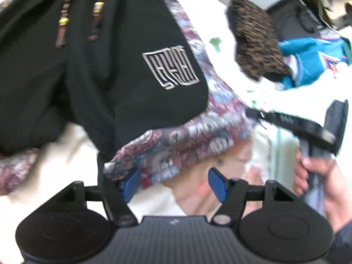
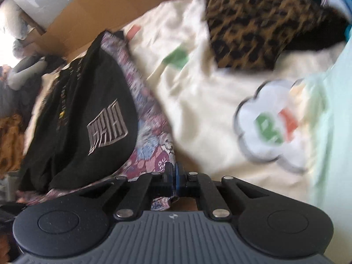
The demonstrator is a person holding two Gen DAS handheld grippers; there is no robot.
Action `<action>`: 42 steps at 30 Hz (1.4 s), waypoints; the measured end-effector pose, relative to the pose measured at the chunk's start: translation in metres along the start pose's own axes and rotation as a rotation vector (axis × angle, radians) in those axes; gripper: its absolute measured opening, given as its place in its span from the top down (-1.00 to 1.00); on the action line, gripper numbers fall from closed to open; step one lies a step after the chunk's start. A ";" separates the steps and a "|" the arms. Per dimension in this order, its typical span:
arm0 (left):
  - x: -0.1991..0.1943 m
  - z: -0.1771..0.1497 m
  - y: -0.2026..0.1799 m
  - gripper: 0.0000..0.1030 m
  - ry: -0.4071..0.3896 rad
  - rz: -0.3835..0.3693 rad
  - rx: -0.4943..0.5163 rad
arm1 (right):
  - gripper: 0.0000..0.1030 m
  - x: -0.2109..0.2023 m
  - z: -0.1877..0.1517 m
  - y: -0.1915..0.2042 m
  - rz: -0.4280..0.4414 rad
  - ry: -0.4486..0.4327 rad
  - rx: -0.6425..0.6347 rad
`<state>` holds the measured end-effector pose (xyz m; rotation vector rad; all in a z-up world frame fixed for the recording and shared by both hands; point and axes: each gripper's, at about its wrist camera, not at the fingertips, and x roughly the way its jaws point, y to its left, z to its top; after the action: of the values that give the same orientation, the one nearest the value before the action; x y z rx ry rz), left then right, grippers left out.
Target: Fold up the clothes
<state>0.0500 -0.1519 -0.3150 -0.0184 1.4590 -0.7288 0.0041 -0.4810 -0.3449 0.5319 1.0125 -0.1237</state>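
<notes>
Black cloth dominates: one pair of black shorts [image 1: 92,70] with a pale square emblem and two beaded drawcords lies on top of one patterned garment [image 1: 176,145] in maroon, blue and grey, both spread on a cream sheet [image 2: 198,101]. Two grippers are in play. The left gripper [image 1: 173,184] has its two blue pads spread, with the patterned hem just reaching the left pad [image 1: 131,186] and nothing squeezed between them. The right gripper [image 2: 173,177] has its fingers pressed together, pinching an edge of the patterned garment; in the left view it shows as a dark bar held by a hand [image 1: 316,176] at the right. Elsewhere lie one leopard-print garment [image 2: 253,22], one bright blue garment [image 1: 312,57] and one mint-green cloth [image 2: 334,132] with a white cloud-shaped badge. Both views are smeared by blur, so the emblem's marks and the badge's letters cannot be read fully, and the shorts are cut off by the frame edge. Beyond the sheet stands brown cardboard [image 2: 105,6], with dim clutter at the left edge.
</notes>
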 end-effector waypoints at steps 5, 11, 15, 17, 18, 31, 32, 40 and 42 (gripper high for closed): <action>0.000 -0.014 0.010 -0.36 0.034 0.078 0.011 | 1.00 -0.002 0.020 -0.024 -0.075 -0.062 0.028; -0.003 -0.009 0.050 -0.35 -0.021 0.165 -0.134 | 1.00 -0.002 0.028 -0.043 -0.098 -0.088 0.068; -0.004 -0.002 0.067 -0.28 -0.079 0.152 -0.268 | 1.00 0.003 0.025 -0.044 -0.100 -0.085 0.098; -0.004 0.002 0.068 -0.25 -0.092 0.140 -0.317 | 1.00 0.004 0.023 -0.045 -0.092 -0.083 0.112; -0.005 0.003 0.070 -0.24 -0.095 0.133 -0.338 | 1.00 0.004 0.022 -0.046 -0.087 -0.082 0.121; 0.018 -0.001 0.047 0.66 0.007 0.100 -0.305 | 0.96 0.005 0.013 -0.054 -0.057 -0.076 0.181; 0.017 -0.005 0.046 0.66 0.014 0.090 -0.297 | 0.95 0.005 0.013 -0.054 -0.055 -0.077 0.186; 0.013 -0.026 0.034 0.32 0.047 0.128 -0.200 | 0.90 0.003 0.011 -0.060 -0.038 -0.090 0.226; 0.014 -0.024 0.032 0.05 0.037 0.147 -0.171 | 0.73 0.003 0.010 -0.061 -0.037 -0.093 0.237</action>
<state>0.0414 -0.1238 -0.3452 -0.0287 1.5370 -0.4860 -0.0072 -0.5387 -0.3651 0.7166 0.9222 -0.3013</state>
